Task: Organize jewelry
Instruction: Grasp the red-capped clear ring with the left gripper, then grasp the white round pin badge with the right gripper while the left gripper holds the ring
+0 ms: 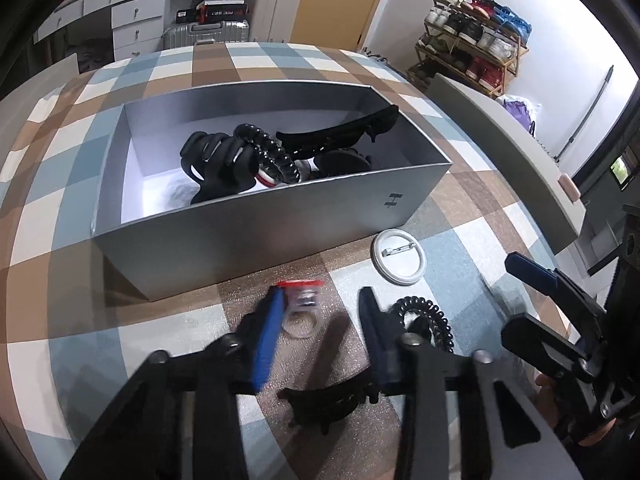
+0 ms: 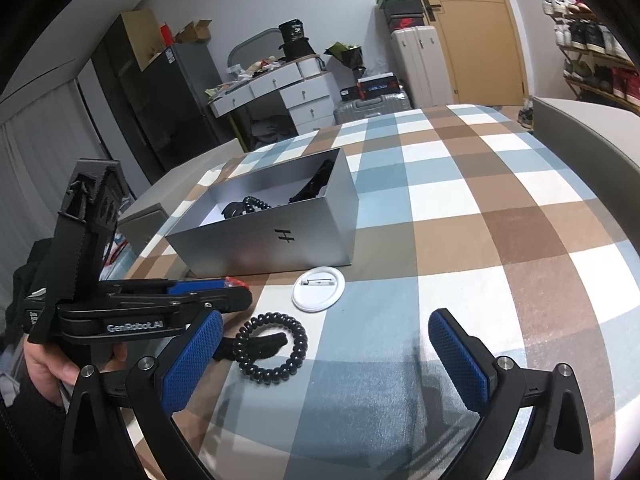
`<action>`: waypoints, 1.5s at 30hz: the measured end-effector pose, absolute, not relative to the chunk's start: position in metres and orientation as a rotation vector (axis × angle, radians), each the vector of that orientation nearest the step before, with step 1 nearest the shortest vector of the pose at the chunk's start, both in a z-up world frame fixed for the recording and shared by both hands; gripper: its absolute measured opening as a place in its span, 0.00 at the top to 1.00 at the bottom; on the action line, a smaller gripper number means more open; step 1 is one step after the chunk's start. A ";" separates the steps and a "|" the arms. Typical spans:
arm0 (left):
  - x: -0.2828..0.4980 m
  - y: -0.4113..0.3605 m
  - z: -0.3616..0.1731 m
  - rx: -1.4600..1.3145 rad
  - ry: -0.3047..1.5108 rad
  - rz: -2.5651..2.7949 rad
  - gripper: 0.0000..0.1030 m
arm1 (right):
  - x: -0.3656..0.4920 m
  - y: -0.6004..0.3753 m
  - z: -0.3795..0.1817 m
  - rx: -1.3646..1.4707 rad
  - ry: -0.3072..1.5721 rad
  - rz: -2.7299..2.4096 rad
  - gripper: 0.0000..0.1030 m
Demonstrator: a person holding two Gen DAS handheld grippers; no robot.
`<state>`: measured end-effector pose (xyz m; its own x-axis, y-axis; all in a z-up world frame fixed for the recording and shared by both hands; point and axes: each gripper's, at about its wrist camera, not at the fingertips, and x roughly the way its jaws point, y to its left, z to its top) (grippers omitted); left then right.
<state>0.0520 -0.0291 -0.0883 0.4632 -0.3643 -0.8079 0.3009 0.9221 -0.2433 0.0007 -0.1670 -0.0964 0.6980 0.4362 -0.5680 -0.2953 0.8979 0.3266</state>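
Left tongs (image 1: 320,320) parted around clear red-topped plastic ring (image 1: 301,308), lower centre, poised for silver cardboard box (image 1: 224,240). Right tongs (image 2: 326,354) wide apart, empty, near black coiled hair tie (image 2: 272,348).

- Box (image 1: 256,236): matt silver card, smooth.
- Checked cloth (image 2: 500,208): soft woven fabric.
- Coil hair tie (image 2: 272,348): glossy black plastic.
- Badge (image 1: 399,257) at the box's 5 o'clock: glossy white back, metal pin.
- Right gripper (image 2: 324,356) pads (image 2: 192,356): rough textured blue rubber.

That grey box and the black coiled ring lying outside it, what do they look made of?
Box: probably cardboard with a matte silvery-grey skin; thin walls, crisp folded edges, white inside. Coiled ring: likely glossy plastic, a spiral hair tie; its beads catch highlights.
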 end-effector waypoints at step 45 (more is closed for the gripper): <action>0.014 0.008 -0.065 -0.111 0.919 -0.344 0.88 | 0.056 -0.125 -0.107 0.075 0.862 0.436 0.35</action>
<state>0.0141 0.0075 -0.0648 0.5564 -0.3374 -0.7594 0.2436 0.9399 -0.2391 0.0564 -0.1251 -0.1072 0.5688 0.4010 -0.7181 -0.3412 0.9095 0.2377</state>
